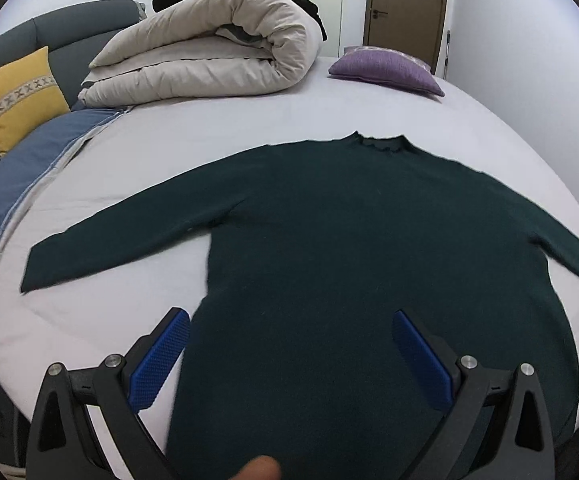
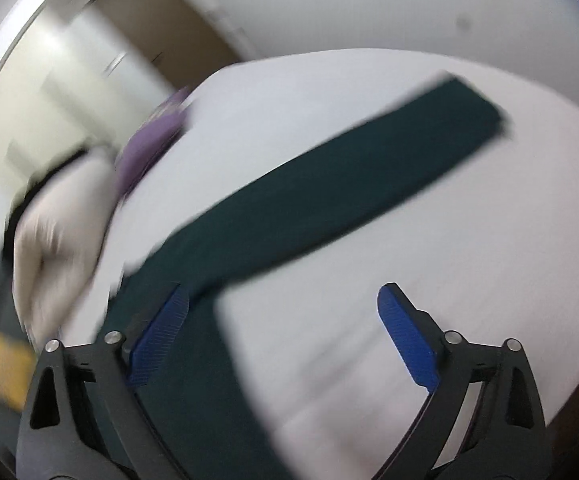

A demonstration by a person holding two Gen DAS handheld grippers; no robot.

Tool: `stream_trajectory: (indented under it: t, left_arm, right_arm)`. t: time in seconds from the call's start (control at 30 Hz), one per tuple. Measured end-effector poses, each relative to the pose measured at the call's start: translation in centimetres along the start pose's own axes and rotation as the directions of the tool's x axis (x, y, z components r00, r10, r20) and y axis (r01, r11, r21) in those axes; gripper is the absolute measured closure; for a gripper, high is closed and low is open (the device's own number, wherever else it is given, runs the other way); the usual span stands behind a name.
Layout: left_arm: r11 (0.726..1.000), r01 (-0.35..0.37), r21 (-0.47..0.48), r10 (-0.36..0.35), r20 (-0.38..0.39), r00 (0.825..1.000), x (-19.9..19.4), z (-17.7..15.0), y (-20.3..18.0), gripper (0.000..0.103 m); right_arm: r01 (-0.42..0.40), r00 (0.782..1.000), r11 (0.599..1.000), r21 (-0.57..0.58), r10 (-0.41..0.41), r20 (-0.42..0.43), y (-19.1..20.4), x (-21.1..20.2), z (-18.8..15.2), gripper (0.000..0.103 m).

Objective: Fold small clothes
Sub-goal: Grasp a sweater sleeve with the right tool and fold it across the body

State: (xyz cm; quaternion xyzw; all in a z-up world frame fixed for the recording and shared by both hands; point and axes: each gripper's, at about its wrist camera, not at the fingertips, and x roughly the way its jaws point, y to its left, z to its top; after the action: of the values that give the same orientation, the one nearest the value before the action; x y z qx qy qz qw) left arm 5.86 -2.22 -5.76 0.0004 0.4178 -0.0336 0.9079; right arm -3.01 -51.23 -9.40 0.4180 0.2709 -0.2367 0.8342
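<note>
A dark green long-sleeved sweater [image 1: 349, 240] lies flat on the white bed [image 1: 209, 136], collar at the far side and both sleeves spread out. My left gripper [image 1: 291, 318] hovers over the sweater's lower body near its left edge, jaws wide open, blue pads [image 1: 161, 360] empty. The right wrist view is blurred and tilted. There my right gripper [image 2: 283, 300] is open above the bed by the sweater's right side, with the right sleeve [image 2: 349, 184] stretching away from it. Nothing is between its blue pads [image 2: 405, 340].
A rolled beige duvet [image 1: 209, 52] lies at the back of the bed, with a purple cushion [image 1: 385, 68] to its right. A yellow cushion [image 1: 17, 96] and a blue pillow [image 1: 29, 176] sit at the left by a grey headboard. A fingertip [image 1: 261, 468] shows at the bottom edge.
</note>
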Motion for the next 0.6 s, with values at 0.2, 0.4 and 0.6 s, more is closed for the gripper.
stream_trajectory:
  t: [0.2,0.4,0.6]
  left_arm:
    - [0.994,0.113,-0.003,-0.113,-0.086,0.99,3.3,1.1,-1.8,0.0]
    - [0.965,0.25,-0.085,-0.258,-0.107,0.96,5.4,2.0,-2.6,0.0]
    - [0.886,0.397,-0.24,-0.434,-0.124,0.892,7.5,2.3,-1.1,0.001]
  right_arm:
    - [0.009,0.999,0.96,0.28,-0.018,0.029,-11.2,1.9,5.8,0.025]
    - [-0.019,0.997,0.958,0.285,-0.003,0.08,-12.7,4.1,9.1,0.027]
    - [0.022,0.998,0.973,0.231,-0.034,0.052,-11.5,6.3,12.4,0.077]
